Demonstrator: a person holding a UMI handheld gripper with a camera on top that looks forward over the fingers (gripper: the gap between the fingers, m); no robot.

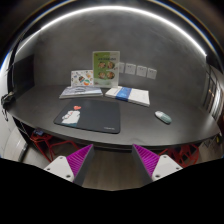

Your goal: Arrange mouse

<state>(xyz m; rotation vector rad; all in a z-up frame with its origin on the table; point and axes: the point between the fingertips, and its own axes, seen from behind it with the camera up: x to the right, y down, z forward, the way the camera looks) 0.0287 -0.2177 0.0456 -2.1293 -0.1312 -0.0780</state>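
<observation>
Single wide-angle view from the camera riding on the gripper (112, 160), looking forward along its two fingers.

The camera sits back from the near edge of the surface (150, 130) and slightly above it, facing the far wall. Both fingers (70, 162) rise at the bottom of the view, apart, short of the surface edge. The whole surface falls within view, from the dark mat (90, 117) at near left to the mouse (163, 117) at right; no second view shares the scene.
</observation>
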